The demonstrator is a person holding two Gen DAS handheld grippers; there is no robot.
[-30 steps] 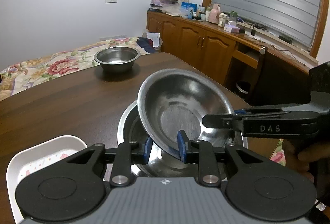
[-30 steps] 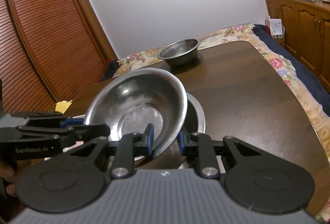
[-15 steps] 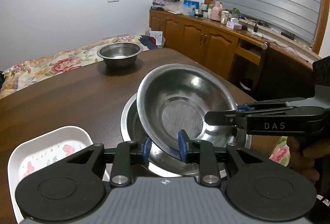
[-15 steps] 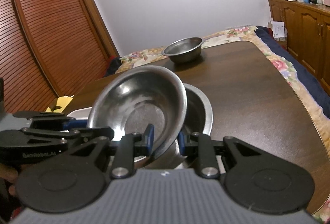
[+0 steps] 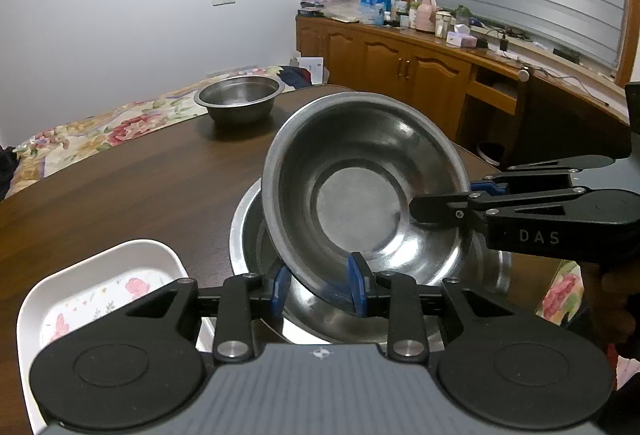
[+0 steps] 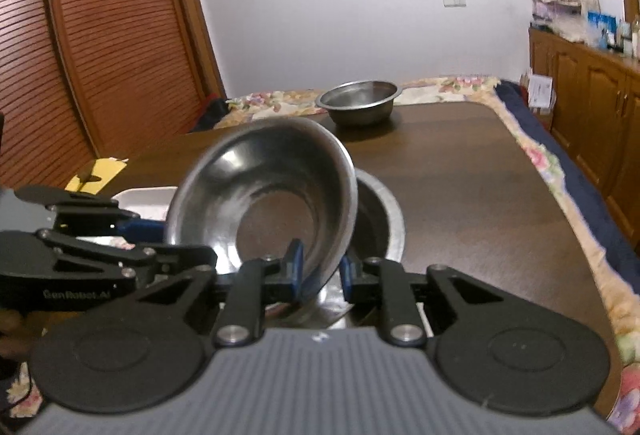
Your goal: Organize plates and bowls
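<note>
The left gripper (image 5: 318, 285) is clamped on the near rim of a steel bowl (image 5: 360, 191), one blue pad inside the rim and the other outside it; the right gripper (image 6: 320, 269) pinches the same bowl at another part of its rim, again with one pad within and one without; so both tongs are closed on this one bowl, which is held tilted, its mouth turned toward the left wrist camera, above a larger steel basin (image 5: 256, 231) that sits on the dark wooden table (image 5: 132, 195); whether the bowl's lowest edge touches the basin or hangs just clear of it I cannot tell, since the fingers cover that spot; in the left wrist view the right gripper comes in from the right side, marked DAS, its tip lying across the bowl's far wall; in the right wrist view the left gripper enters from the left, and that view is somewhat blurred; a white tray with a flower pattern (image 5: 100, 275) lies just beside the basin on the left; a second, smaller steel bowl (image 5: 239, 99) stands upright well apart near the far edge of the table; beyond the table is a floral bedcover (image 5: 100, 127), and wooden cabinets (image 5: 400, 71) run along the wall under a shuttered window
</note>
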